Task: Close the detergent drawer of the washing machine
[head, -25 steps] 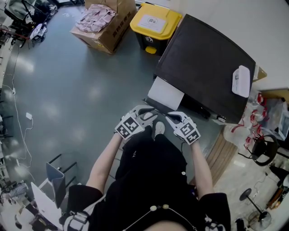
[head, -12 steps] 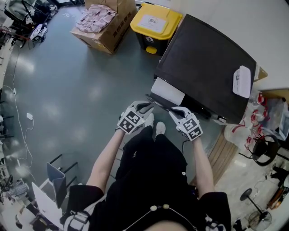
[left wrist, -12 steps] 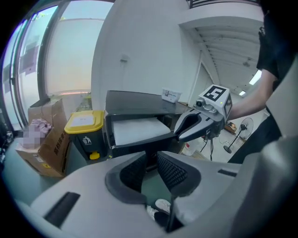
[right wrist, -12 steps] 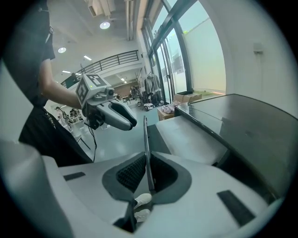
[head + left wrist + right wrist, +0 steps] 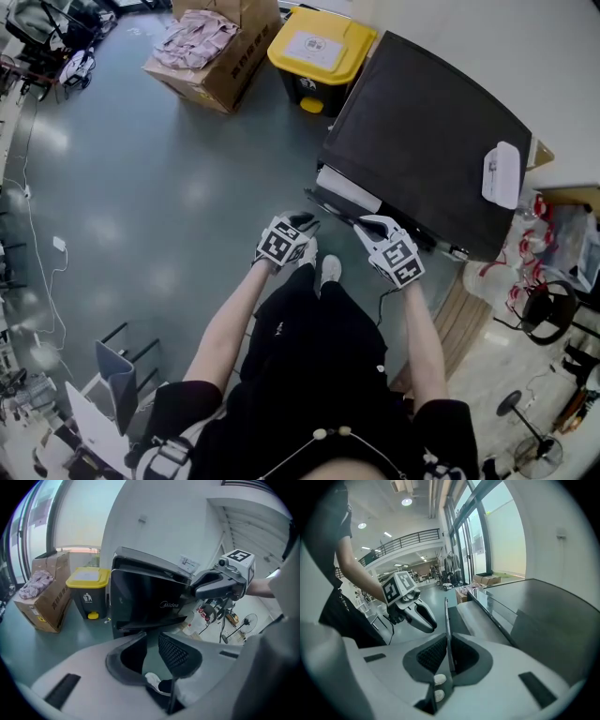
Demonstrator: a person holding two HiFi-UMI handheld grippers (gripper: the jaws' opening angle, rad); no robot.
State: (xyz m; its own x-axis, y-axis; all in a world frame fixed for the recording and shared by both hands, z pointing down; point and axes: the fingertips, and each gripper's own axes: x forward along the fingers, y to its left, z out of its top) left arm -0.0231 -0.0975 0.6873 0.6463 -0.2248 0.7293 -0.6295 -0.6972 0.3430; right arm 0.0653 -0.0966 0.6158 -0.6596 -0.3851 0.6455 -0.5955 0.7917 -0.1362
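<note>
The black washing machine stands in front of me in the head view. Its detergent drawer sticks out a little, pale inside with a thin dark front panel. My right gripper is shut on that front panel, which runs edge-on between its pads in the right gripper view. My left gripper hangs left of the drawer, apart from it. It is open with nothing between the jaws; only floor and a shoe show through the gap. The right gripper also shows in the left gripper view, beside the machine.
A yellow-lidded bin and a cardboard box of pink cloth stand left of the machine. A white object lies on its top. Cables, a fan stand and clutter fill the right side. My shoes are just below the drawer.
The drawer has slid further into the machine, with the right gripper moving along with it. The left gripper has narrowed its jaws, rolled and dropped away from the drawer front.
</note>
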